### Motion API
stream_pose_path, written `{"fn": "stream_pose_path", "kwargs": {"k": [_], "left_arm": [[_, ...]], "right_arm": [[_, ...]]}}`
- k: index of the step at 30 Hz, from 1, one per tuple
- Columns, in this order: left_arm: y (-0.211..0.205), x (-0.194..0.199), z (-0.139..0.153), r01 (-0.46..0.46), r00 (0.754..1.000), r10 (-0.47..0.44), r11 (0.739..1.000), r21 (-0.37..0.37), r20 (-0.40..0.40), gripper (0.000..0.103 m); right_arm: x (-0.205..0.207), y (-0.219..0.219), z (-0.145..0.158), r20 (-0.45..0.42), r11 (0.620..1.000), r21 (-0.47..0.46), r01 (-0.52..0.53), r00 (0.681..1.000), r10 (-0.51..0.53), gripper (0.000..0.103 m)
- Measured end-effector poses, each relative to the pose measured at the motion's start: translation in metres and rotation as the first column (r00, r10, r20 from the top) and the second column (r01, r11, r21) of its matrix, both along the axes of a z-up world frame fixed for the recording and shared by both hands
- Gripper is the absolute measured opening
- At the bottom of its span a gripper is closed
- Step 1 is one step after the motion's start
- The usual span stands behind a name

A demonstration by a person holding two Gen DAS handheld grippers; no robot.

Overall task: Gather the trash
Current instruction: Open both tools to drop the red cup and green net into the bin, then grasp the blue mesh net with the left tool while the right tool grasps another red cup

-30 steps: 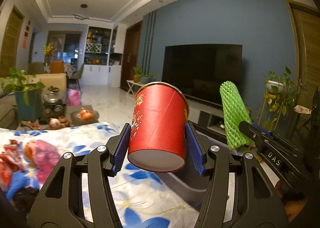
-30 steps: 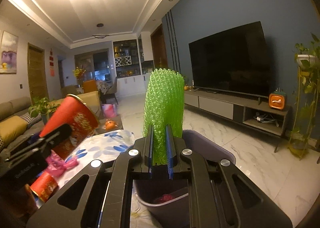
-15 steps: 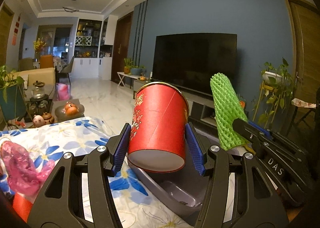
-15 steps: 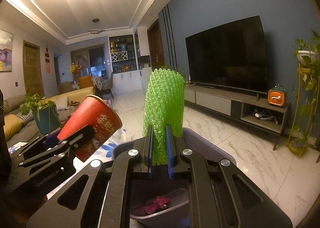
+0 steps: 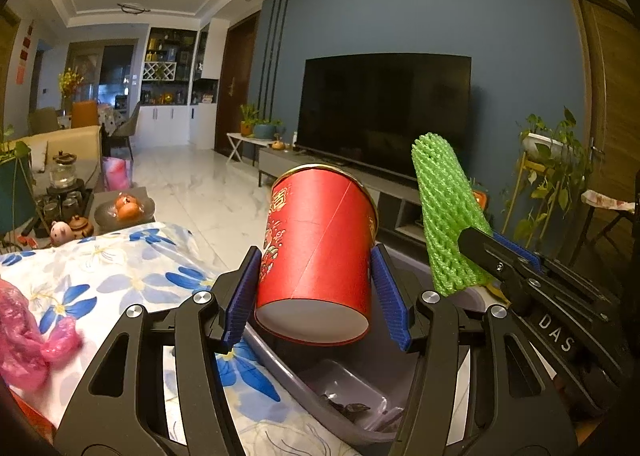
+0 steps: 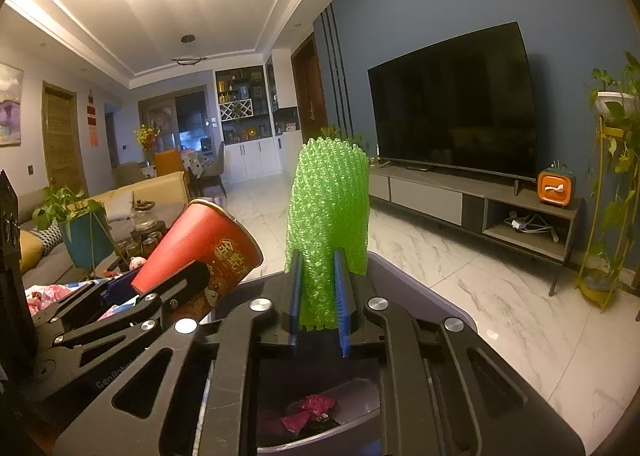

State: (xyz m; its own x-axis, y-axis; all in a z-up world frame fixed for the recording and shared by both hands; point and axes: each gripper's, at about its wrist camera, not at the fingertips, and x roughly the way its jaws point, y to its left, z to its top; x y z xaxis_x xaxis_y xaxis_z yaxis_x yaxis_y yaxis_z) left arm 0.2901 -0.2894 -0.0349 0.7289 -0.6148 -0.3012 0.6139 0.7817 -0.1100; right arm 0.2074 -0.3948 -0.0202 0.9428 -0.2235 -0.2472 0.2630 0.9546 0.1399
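At the far left, crumpled pink plastic (image 5: 24, 344) lies on the flower-print table (image 5: 120, 268), trash not yet collected. Next along, the left gripper (image 5: 316, 292) clamps a red paper cup (image 5: 316, 256) between its blue pads, the cup tilted with its base toward the camera and hanging above the near edge of the grey bin (image 5: 280, 364). Right of it, the right gripper (image 6: 319, 296) is pinched narrow on a green foam net sleeve (image 6: 326, 224), held upright over the bin's opening (image 6: 440, 304), where a few dark and pink scraps already lie.

The step in hand looks like the drop: both pieces are carried to the bin and neither is released. The next move probably calls for opening each gripper once its load is squarely over the opening; the cup may need to go a little further in.

Gold Chinese characters on the cup are not legible. The right gripper's arm reads "DAS"; the left gripper's arm shows a faint "GenRobot", partly cut off.
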Motion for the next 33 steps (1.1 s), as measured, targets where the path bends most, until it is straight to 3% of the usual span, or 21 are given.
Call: {"fn": "stream_pose_path", "kwargs": {"k": [4,8,10,12,14,23,33], "left_arm": [[-0.004,0.005,-0.004,0.017,1.000,-0.017,1.000,-0.007,-0.018,0.057],[-0.006,0.007,-0.007,0.006,1.000,-0.007,1.000,-0.014,-0.016,0.061],[-0.004,0.007,-0.009,-0.013,1.000,0.013,1.000,-0.008,-0.010,0.077],[-0.002,0.008,-0.009,-0.016,1.000,0.016,1.000,-0.017,-0.012,0.084],[0.003,0.008,-0.008,-0.035,0.999,0.035,0.999,-0.020,-0.014,0.085],[0.046,-0.015,-0.003,-0.136,0.991,0.135,0.991,-0.020,-0.008,0.087],[0.124,-0.063,0.005,-0.306,0.952,0.306,0.952,-0.015,0.019,0.090]], "right_arm": [[0.002,-0.001,-0.001,0.006,1.000,0.008,0.000,1.000,0.000,0.023],[0.004,-0.003,-0.003,0.006,1.000,0.025,0.002,1.000,-0.002,0.037],[0.002,-0.005,-0.002,0.012,0.999,0.032,0.012,1.000,-0.012,0.038],[-0.001,-0.006,-0.001,0.017,0.999,0.039,0.016,1.000,-0.017,0.043],[-0.005,-0.006,0.000,0.025,0.999,0.042,0.023,0.999,-0.024,0.052],[-0.025,0.011,0.002,0.034,1.000,0.023,0.018,0.999,-0.018,0.069],[-0.052,0.054,0.000,0.014,1.000,-0.003,0.000,1.000,0.000,0.077]]}}
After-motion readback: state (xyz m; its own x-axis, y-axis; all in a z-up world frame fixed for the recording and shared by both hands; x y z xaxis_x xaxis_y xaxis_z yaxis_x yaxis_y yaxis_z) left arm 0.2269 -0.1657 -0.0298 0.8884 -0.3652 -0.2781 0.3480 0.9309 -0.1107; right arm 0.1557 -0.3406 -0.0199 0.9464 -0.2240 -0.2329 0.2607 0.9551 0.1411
